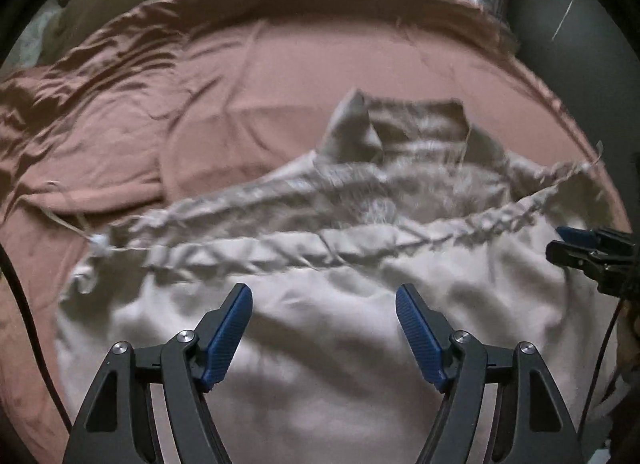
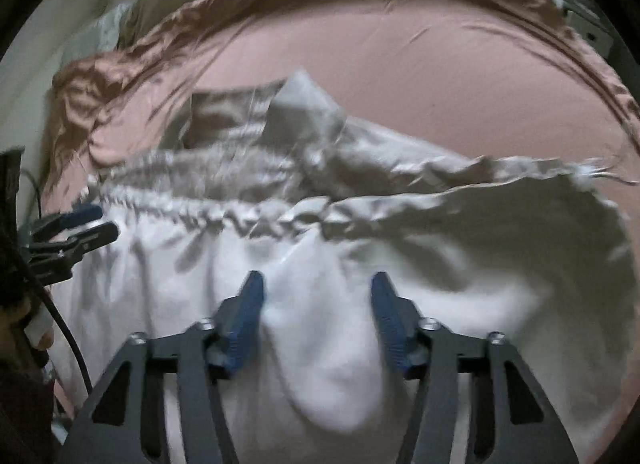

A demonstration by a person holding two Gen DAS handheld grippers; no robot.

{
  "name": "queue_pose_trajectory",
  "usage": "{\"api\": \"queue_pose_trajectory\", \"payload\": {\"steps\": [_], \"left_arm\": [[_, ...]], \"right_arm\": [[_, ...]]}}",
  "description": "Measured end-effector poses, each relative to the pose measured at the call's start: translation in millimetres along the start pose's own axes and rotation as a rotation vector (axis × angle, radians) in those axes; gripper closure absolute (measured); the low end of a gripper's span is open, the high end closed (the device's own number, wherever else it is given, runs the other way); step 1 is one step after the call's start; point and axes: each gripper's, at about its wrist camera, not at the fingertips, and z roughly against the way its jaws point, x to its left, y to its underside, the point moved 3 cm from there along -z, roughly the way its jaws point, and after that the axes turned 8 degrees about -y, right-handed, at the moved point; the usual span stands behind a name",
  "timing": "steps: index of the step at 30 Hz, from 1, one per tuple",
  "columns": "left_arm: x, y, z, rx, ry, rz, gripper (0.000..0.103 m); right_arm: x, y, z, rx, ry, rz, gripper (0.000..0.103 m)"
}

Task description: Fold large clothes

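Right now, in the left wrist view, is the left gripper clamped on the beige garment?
No, the left gripper stands open above the beige garment, with no cloth pinched between its blue pads.

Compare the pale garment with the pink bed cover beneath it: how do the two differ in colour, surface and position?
The pale garment is off-white; the pink bed cover is dusty pink. The garment carries a gathered, ruffled band across it, while the cover lies mostly smooth in the middle, creased only towards its edges. The garment sits on top, bunched near the cameras; the cover spreads far beyond it on every visible side. Both are soft fabric with a slight sheen.
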Motion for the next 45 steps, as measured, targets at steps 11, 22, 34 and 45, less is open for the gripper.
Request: {"api": "queue_pose_trajectory", "payload": {"steps": [11,22,34,45], "left_arm": [[-6,-3,3,-0.09,-0.06,-0.032,0.103],[-4,-17,-16,-0.078,-0.057,0.003,0.103],[3,-14,-12,-0.011,-0.032,0.057,0.099],[32,42,88,-0.12,0.023,0.182,0.029]], "right_arm": [[5,-22,-17,-0.116,0.069,0.02,0.103],[-6,-22,-42,-0.136,0.079,-0.019,0.103],[-4,-20,-40,-0.114,0.047,-0.086,0.103],[34,27,23,-0.204,-0.036,-0.101,0.032]]}}
